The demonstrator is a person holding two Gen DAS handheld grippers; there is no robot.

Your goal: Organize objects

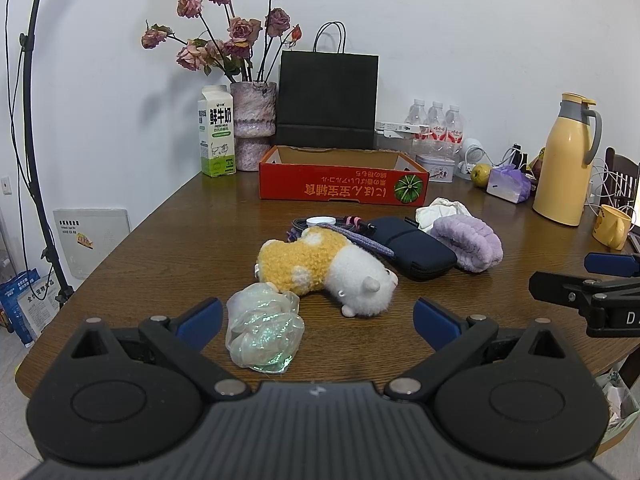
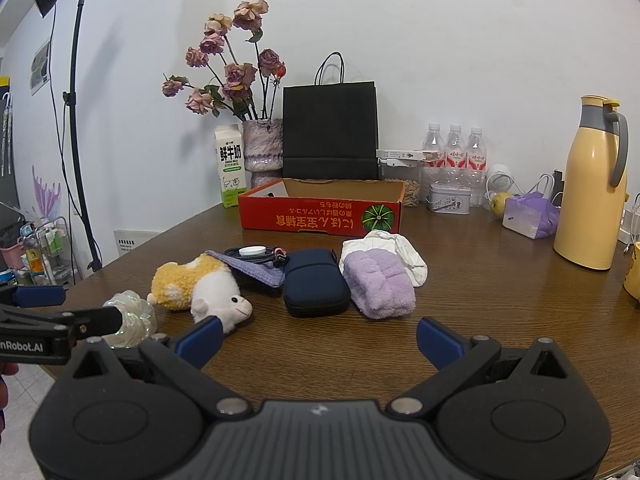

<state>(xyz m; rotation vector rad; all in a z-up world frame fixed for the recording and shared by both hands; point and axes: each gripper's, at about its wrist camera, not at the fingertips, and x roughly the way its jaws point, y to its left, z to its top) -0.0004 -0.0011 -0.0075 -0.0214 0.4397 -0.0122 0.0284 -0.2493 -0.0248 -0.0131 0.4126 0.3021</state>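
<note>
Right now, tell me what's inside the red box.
Only the bare cardboard inner walls of the red box show, with a small dark mark near the left end. Its front wall hides the floor, so the contents cannot be seen.

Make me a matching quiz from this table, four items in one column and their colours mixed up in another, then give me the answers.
Things:
1. plush sheep
2. zip case
3. fluffy cloth
4. cardboard tray

Colours:
A. red outside
B. lilac
C. yellow and white
D. dark navy

Right pairs: 1-C, 2-D, 3-B, 4-A.
</note>
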